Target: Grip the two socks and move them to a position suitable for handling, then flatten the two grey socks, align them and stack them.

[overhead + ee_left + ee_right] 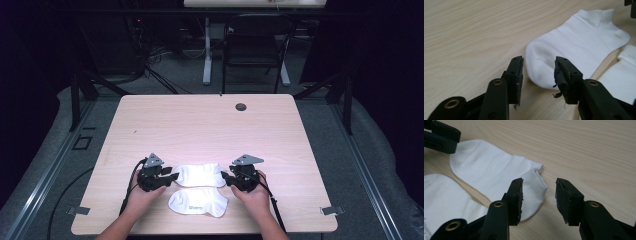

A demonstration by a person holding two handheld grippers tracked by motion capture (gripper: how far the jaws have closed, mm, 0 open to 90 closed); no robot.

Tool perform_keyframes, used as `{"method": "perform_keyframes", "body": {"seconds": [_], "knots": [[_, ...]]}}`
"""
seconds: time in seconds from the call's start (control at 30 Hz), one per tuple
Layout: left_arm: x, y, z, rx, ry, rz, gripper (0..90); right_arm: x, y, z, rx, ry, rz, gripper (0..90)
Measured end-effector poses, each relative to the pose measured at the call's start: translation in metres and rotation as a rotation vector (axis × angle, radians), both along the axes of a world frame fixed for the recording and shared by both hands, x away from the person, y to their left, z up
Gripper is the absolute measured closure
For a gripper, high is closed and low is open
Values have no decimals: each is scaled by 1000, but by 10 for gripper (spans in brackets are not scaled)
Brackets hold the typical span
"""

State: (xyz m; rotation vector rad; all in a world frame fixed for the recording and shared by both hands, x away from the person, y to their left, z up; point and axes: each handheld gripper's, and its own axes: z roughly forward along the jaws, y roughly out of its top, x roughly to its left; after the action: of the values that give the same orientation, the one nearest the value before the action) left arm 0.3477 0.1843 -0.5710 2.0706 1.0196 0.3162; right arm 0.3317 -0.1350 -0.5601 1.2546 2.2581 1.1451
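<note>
Two white socks lie near the front edge of a pale wooden table [210, 125], and parts of them are cut off or hard to read: in the left gripper view the nearer sock [621, 80] runs out of frame at the right, and in the right gripper view its grey print at the lower left edge is too small to make out. The farther sock [200, 175] lies flat between the two tools, its rounded toe just ahead of the left gripper [167, 180] and its cuff end just ahead of the right gripper [226, 179]. Both grippers stand with jaws apart and nothing pinched; the toe lies between and beyond the left jaws, while the cuff sits beside the right gripper's left-hand jaw. The nearer sock rests just beside the farther one, closer to the person, whose hands come in from below. Beyond the table, the dim room shows grey floor, cables, and a chair [255, 50].
</note>
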Motion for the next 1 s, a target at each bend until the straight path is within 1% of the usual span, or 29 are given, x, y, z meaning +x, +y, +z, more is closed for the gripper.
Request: {"method": "perform_keyframes", "body": {"seconds": [0.03,0.1,0.13,0.17,0.23,0.27,0.3,0.33,0.37,0.4,0.43,0.5,0.53,0.57,0.6,0.63,0.67,0.73,0.77,0.8,0.83,0.9,0.93,0.97,1.0], "knots": [[0,0,0,5,-3,1,566,0,0,-1,-4,-9,-2,580],[2,0,0,-3,-6,1,547,0,1,-2,-12,-15,-4,580],[3,0,1,-2,-4,1,542,0,1,-2,-20,-21,-3,579],[3,0,1,2,-9,0,537,0,2,-2,-36,-17,-3,574],[4,1,2,7,-14,4,533,0,2,-2,-39,-16,-5,574],[4,1,2,-2,-5,7,533,0,2,-2,-40,-20,-8,574],[5,2,2,1,-6,6,530,1,3,-2,-35,-23,-16,574],[6,2,2,-4,-3,11,523,1,3,-2,-33,-19,-17,574],[7,2,2,-5,5,11,520,2,2,-2,-49,-12,-16,576],[9,3,2,-8,11,8,522,4,3,-3,-53,-7,-21,579],[10,3,2,-8,16,6,532,7,4,-3,-70,3,-20,580],[12,5,3,-11,-9,7,540,12,6,-4,-76,6,-22,593],[13,6,4,-15,-13,9,543,14,6,-3,-80,15,-21,601],[15,7,3,-29,-12,12,552,15,7,-2,-75,16,-19,611],[16,7,4,-37,-2,15,557,15,6,-1,-68,19,-18,620],[18,7,4,-28,19,16,557,16,6,0,-64,27,-18,623],[19,7,6,-14,24,15,560,17,6,2,-70,32,-19,623],[20,6,9,-17,15,20,568,18,5,3,-78,22,-22,621],[21,5,10,-24,20,23,566,19,5,5,-75,17,-22,613],[21,4,11,-25,19,29,561,20,5,6,-67,23,-17,595],[21,4,12,-24,22,25,558,21,5,7,-72,16,-8,569],[23,3,12,-36,33,32,557,22,5,8,-87,9,-13,529],[24,3,12,-34,36,27,558,22,5,8,-83,23,-7,526],[24,2,11,-42,36,26,563,23,4,7,-78,35,-3,525],[25,2,10,-51,47,24,573,24,4,7,-80,43,-1,526]]}}
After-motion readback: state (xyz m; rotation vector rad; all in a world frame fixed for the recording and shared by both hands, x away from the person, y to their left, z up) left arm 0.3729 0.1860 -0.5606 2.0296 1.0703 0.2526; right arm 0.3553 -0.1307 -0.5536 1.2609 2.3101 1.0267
